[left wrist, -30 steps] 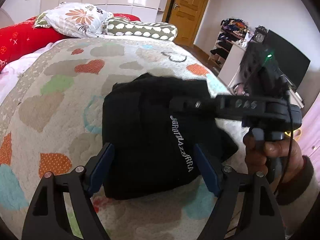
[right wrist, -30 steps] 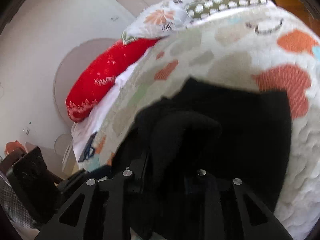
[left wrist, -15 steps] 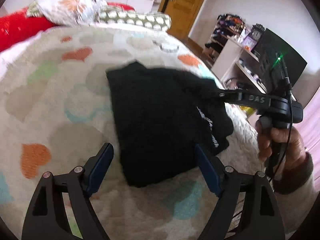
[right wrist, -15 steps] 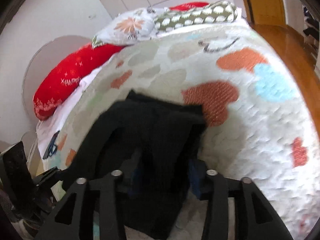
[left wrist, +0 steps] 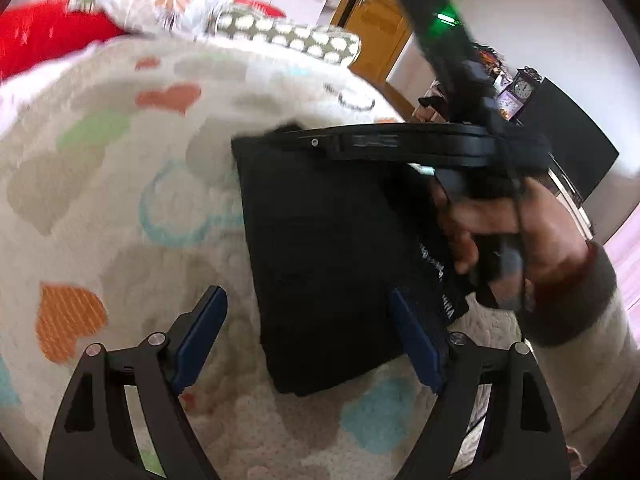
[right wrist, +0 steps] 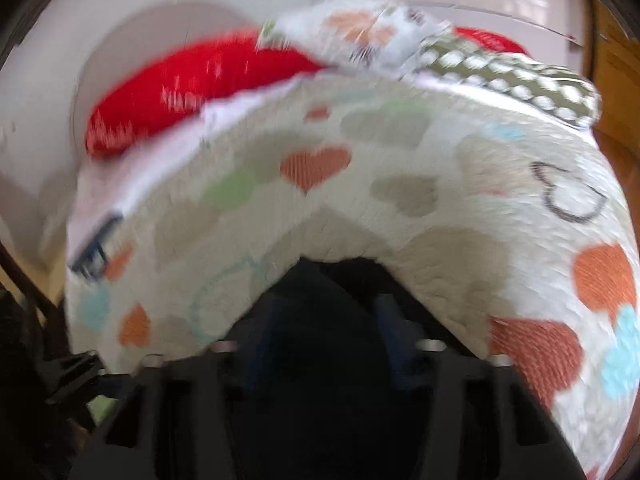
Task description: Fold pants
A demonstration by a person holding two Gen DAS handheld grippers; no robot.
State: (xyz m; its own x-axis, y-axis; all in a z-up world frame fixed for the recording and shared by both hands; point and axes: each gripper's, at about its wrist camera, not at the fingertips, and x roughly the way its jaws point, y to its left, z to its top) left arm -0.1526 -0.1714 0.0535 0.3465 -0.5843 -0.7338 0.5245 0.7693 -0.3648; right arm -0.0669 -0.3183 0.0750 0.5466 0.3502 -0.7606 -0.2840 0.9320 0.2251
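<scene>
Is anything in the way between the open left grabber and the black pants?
Nothing visible. The left gripper hangs open right above the folded black pants on the blanket. The right gripper crosses farther back, over their far edge.

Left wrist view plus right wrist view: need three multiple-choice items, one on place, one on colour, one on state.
1. Where do the folded black pants lie?
A. on the heart-patterned bedspread
B. on the floor
C. on a chair

2. What colour are the pads of the left gripper?
A. red
B. blue
C. white

3. How do the left gripper's jaws stand?
A. clamped on the pants
B. shut on nothing
C. open, one to each side of the pants' near end

Answers:
1 A: bedspread shows on all sides of the pants.
2 B: both pads are blue.
3 C: a wide gap, neither pad pressing the cloth.
</scene>
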